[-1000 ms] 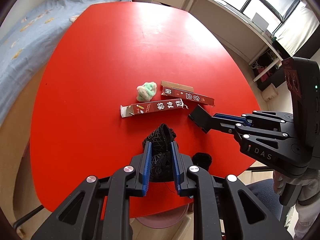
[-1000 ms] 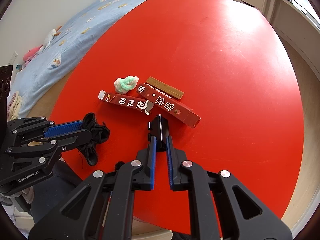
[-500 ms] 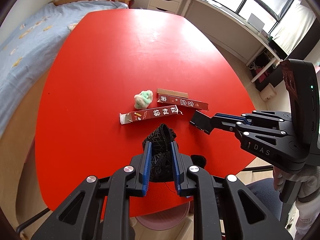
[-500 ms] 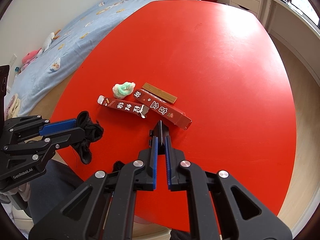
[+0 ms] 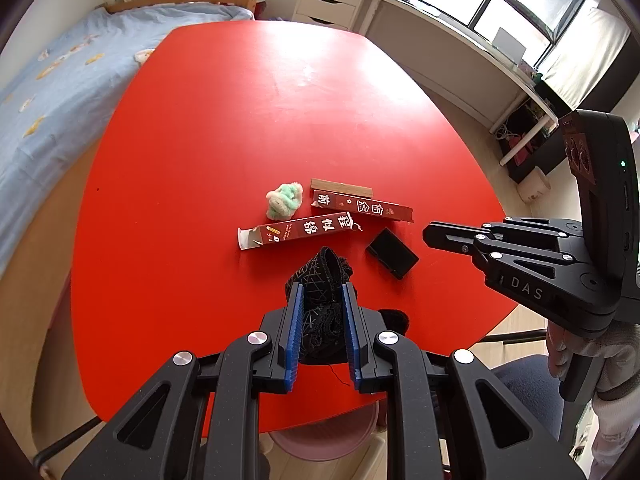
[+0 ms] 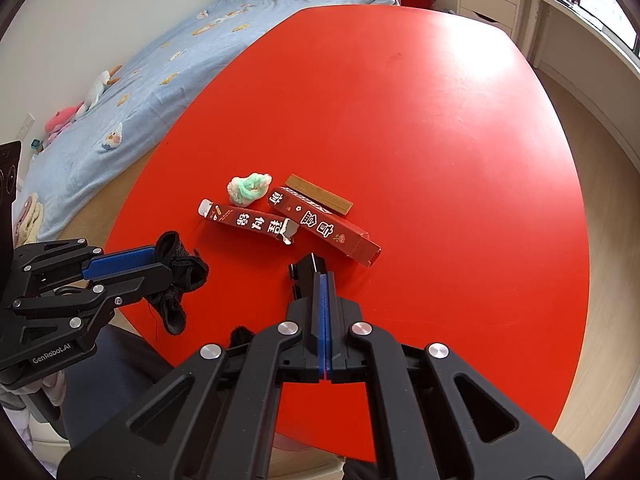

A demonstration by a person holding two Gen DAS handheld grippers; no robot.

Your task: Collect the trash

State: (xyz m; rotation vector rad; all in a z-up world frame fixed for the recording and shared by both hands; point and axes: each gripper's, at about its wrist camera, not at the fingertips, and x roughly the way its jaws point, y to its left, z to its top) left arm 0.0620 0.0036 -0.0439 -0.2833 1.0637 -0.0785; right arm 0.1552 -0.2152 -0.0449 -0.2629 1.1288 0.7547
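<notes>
Now our left gripper (image 5: 322, 300) stays clamped on a black sock (image 5: 320, 280), above the table (image 5: 240, 120). Our right gripper (image 6: 325, 280) is pressed together, empty, a small black box (image 6: 306, 270) lying at its tips, long side pointing away toward two brown cartons (image 6: 324, 224).
</notes>
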